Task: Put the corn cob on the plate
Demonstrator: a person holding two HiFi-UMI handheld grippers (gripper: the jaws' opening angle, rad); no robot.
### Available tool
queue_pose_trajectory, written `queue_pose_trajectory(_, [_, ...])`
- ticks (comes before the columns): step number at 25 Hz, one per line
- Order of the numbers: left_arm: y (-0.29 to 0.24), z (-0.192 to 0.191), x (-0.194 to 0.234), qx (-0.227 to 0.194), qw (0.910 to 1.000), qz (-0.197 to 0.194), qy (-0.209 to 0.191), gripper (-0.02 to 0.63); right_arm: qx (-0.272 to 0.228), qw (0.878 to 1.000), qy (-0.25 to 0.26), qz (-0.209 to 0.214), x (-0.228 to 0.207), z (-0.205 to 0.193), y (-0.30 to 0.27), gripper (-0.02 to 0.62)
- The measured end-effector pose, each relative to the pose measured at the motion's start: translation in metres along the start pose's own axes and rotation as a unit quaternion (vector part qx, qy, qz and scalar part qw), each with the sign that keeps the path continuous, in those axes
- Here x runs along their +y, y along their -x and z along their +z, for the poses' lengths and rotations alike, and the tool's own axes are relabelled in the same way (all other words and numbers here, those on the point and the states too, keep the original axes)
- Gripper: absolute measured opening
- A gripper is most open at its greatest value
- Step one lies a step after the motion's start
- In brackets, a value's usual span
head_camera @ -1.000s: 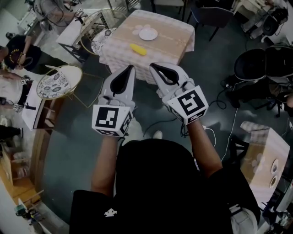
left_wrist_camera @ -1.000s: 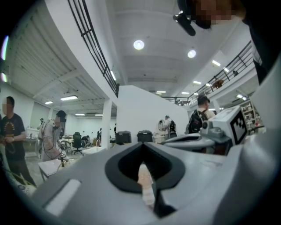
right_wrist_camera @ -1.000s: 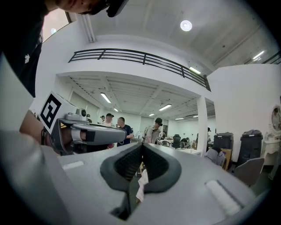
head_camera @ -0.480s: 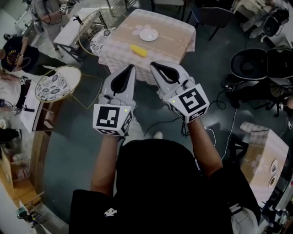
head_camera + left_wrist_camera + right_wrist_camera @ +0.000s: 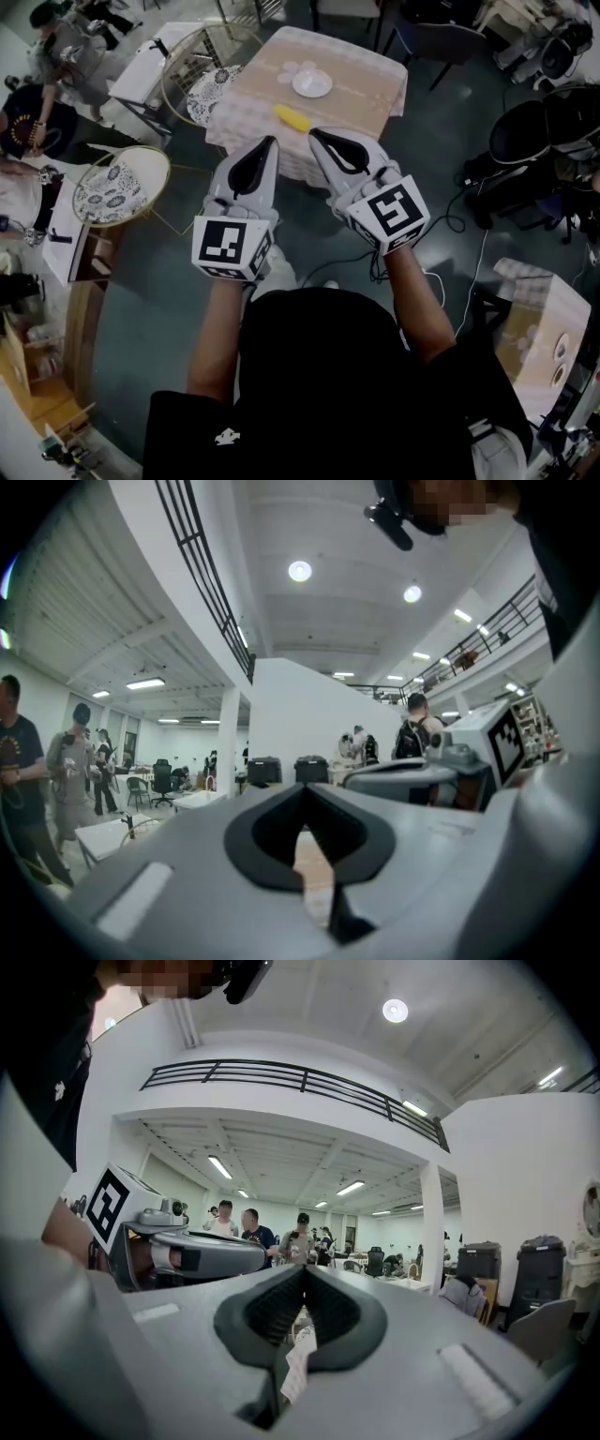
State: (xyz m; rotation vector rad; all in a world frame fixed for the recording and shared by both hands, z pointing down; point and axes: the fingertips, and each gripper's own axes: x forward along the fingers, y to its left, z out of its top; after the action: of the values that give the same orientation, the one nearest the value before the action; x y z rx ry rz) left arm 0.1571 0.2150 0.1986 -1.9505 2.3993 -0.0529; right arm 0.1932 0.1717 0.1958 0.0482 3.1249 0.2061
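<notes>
Grippers are held level, side by side: left gripper (image 5: 270,142) and right gripper (image 5: 315,136), both clenched on nothing. Only in the head view are the corn cob (image 5: 291,117) and, apart from it, the white plate (image 5: 312,83) seen on the cloth-covered table (image 5: 262,70). A railed balcony (image 5: 281,1077) is shown in the right gripper view.

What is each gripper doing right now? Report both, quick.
Left gripper: closed, holding nothing.
Right gripper: closed, holding nothing.
</notes>
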Motion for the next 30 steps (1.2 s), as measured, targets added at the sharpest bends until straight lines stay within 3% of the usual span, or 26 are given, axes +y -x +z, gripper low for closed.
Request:
queue_pose_trajectory(6, [-0.018,0.005,0.031,-0.012,0.9996,-0.003,0.026,0.009,0.006,1.000,-0.005,-0.009,-0.015,-0.001,-0.030,0.002])
queue_pose_trajectory(30, [-0.062,-0.008,0.144,-0.013,0.9990,-0.040,0.014,0.009,0.021,0.998,-0.021,-0.049,-0.048,-0.014,-0.148,0.002])
